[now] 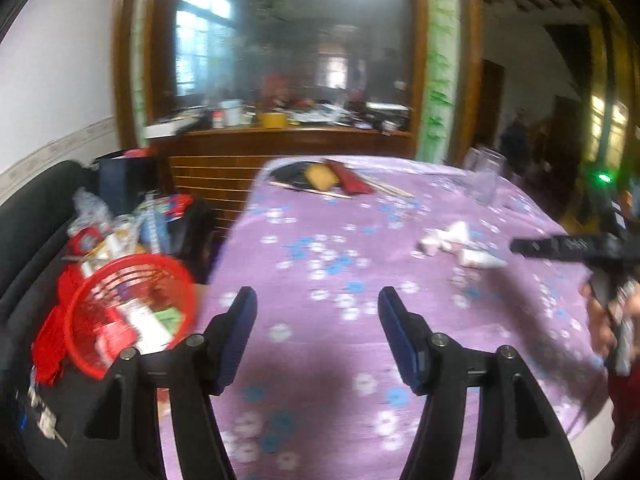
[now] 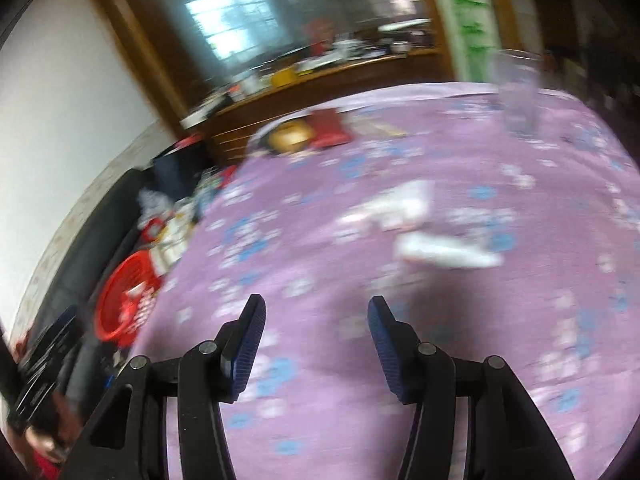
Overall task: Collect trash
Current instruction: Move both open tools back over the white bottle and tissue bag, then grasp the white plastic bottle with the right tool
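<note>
White crumpled paper scraps lie on the purple flowered tablecloth, right of centre in the left wrist view; they show blurred as scraps ahead of the right gripper. A red basket holding wrappers sits tilted on the dark sofa left of the table, also seen as the basket. My left gripper is open over the tablecloth with nothing between its blue pads. My right gripper is open too, empty, short of the scraps. The other gripper shows at the right edge.
A clear glass stands at the table's far right, and a dark fan with red and yellow items lies at the far edge. A wooden cabinet with a mirror stands behind. Clutter covers the sofa.
</note>
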A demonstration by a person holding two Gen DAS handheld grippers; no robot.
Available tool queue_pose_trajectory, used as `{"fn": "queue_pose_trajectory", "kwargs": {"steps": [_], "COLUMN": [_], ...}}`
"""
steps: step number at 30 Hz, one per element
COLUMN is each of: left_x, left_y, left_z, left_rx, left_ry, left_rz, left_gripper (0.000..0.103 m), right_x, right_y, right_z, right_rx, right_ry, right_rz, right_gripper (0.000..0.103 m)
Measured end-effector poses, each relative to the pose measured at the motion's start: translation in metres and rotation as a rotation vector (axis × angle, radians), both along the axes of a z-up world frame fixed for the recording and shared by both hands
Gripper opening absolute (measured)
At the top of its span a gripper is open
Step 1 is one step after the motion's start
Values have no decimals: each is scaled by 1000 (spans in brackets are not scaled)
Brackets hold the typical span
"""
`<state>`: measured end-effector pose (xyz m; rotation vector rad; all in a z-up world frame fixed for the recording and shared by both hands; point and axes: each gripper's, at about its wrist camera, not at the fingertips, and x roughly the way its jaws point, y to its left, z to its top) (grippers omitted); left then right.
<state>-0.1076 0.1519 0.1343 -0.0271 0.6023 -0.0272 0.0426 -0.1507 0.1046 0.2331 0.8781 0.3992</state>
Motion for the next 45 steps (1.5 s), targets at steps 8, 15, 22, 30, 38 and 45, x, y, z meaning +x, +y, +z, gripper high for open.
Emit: {"fn": "queue_pose_trajectory", "kwargs": {"steps": [8,15,22,30,38,45], "left_x": [38,59,89,119,131,142], "left_y": [-61,-72,-81,-107,-129,-137], "left_z": [-9,-15,-21,-25,-23,-28], "left_rx": [23,35,38,47,84,107], "left_ry": [80,116,150,175,175,191], "left_rz": [-133,-167,-192,-235,-265,-249], "left_gripper": [65,65,65,65,65,65], "right_x": [81,128,107,80,89,94], "right_y": [-50,-33,-10,34,7,-9], "right_z": [-42,-71,-71,-82,-84,-85], "right_rx": [55,67,-24,-334,-183,-50], "right_ry": [112,183,139,71,162,183], "right_rz": [11,117,239,269,103,56], "right_gripper": [58,62,73,40,31,41]}}
